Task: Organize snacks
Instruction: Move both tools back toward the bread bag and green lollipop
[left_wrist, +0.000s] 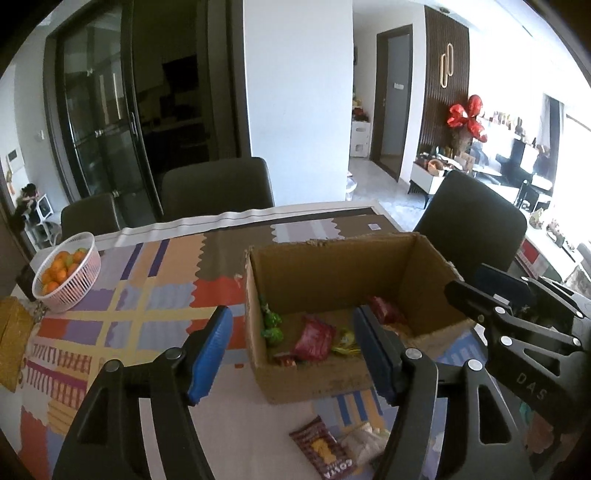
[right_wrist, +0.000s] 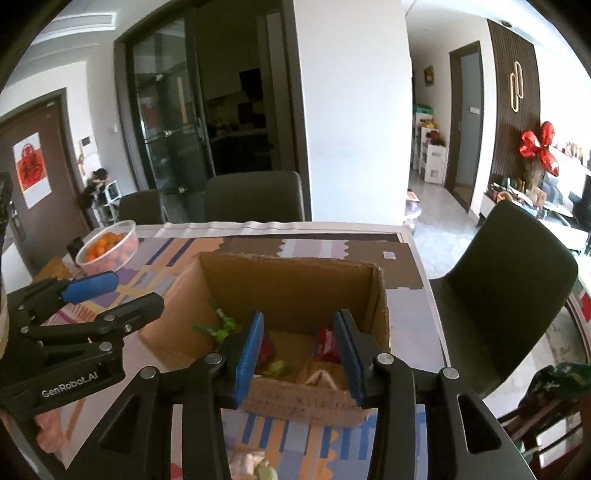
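An open cardboard box (left_wrist: 325, 273) (right_wrist: 288, 284) stands on the patterned table mat. In it lie a red snack packet (left_wrist: 314, 338) (right_wrist: 325, 343), green packets (left_wrist: 271, 326) (right_wrist: 221, 326) and a yellow-green one (left_wrist: 345, 343). My left gripper (left_wrist: 291, 314) (right_wrist: 129, 290) hovers open over the box's near left corner, nothing between its blue pads. My right gripper (right_wrist: 300, 317) (left_wrist: 476, 280) is open above the box's near edge, also holding nothing. On the mat in front of the box lie a brown-red snack packet (left_wrist: 321, 450) and a pale packet (left_wrist: 364, 443) (right_wrist: 255, 465).
A pink basket of oranges (left_wrist: 68, 273) (right_wrist: 109, 247) sits at the table's far left. Dark chairs stand behind the table (left_wrist: 218, 188) and at its right end (left_wrist: 472, 221) (right_wrist: 509, 280). A gold-coloured flat thing (left_wrist: 11, 339) lies at the left edge.
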